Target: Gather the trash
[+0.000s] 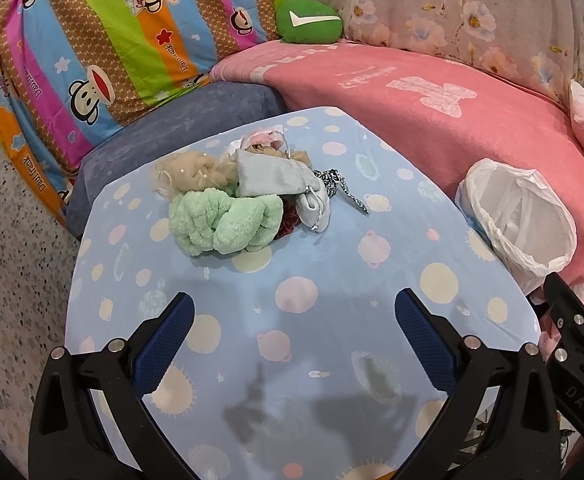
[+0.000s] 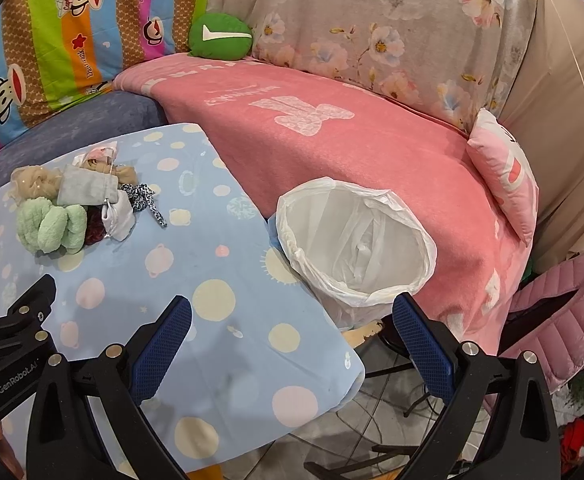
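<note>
A pile of soft items lies on the far part of the blue dotted tablecloth (image 1: 300,264): a green fluffy band (image 1: 223,220), a beige mesh scrunchie (image 1: 187,174), a grey pouch (image 1: 267,176), a small white pouch (image 1: 316,208) and a black-and-white ribbon (image 1: 342,188). The pile also shows in the right wrist view (image 2: 75,208). A bin lined with a white bag (image 2: 356,244) stands at the table's right edge. My left gripper (image 1: 294,312) is open and empty, near side of the pile. My right gripper (image 2: 292,316) is open and empty, just before the bin.
A pink blanket (image 2: 332,148) covers the sofa behind the table and bin. A green cushion (image 1: 308,20), striped cartoon fabric (image 1: 91,52) and floral fabric (image 2: 372,20) lie at the back. A pink pillow (image 2: 504,184) and a pink jacket (image 2: 564,312) are at the right.
</note>
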